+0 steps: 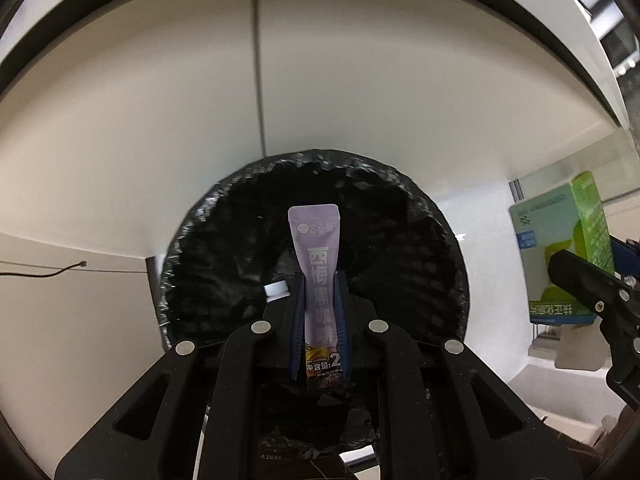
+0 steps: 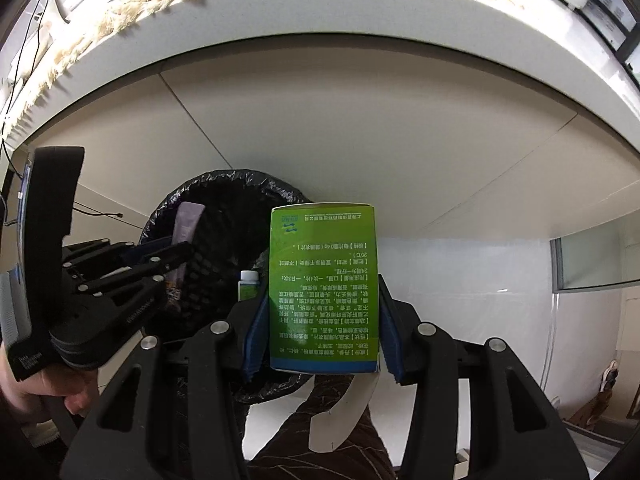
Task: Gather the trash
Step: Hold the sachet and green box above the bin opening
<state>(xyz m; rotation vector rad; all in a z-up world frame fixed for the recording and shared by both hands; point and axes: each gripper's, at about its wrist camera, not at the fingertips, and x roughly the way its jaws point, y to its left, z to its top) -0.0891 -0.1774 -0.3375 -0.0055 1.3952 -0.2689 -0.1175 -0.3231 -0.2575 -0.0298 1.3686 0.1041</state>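
My left gripper point(image 1: 320, 280) is shut on a purple sachet point(image 1: 318, 256) printed with white characters. It hangs straight over the mouth of a bin lined with a black bag point(image 1: 432, 256). In the right wrist view the same left gripper point(image 2: 176, 252) and purple sachet point(image 2: 188, 220) sit over the bin's point(image 2: 224, 216) left side. My right gripper point(image 2: 322, 300) is shut on a green carton point(image 2: 322, 280), its blue pads pressed on both sides, just right of the bin. The green carton point(image 1: 568, 248) also shows at the right of the left wrist view.
A small white-capped bottle point(image 2: 249, 285) lies inside the bin. A beige cabinet panel point(image 1: 360, 100) rises behind the bin, under a white counter edge point(image 2: 360, 8) with a fringed cloth. A person's hand point(image 2: 36, 392) holds the left gripper. White floor lies to the right.
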